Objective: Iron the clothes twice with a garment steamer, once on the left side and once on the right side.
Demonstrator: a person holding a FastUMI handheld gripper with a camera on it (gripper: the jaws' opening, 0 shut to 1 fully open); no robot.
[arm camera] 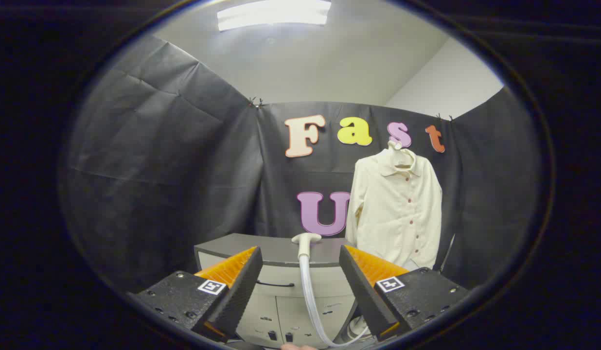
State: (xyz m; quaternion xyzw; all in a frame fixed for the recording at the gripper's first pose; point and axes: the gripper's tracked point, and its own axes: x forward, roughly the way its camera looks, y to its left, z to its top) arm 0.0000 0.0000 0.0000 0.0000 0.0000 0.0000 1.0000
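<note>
Through the camera on my tongs [300, 284], my two fingers stand wide apart and hold nothing; neither one touches anything. Between them and a little beyond, the steamer head [306, 242] rests on the near edge of a grey cabinet top [276, 250], its pale hose [310, 301] dropping down the cabinet's front and curling off to the right near the floor. The cabinet's front [281, 311] shows drawer and door panels below the top. Farther off and to the right, past my right finger, a cream button shirt [397, 209] hangs on a hanger [400, 158] against the black cloth wall, its front facing me. A ceiling light [273, 12] glows overhead.
</note>
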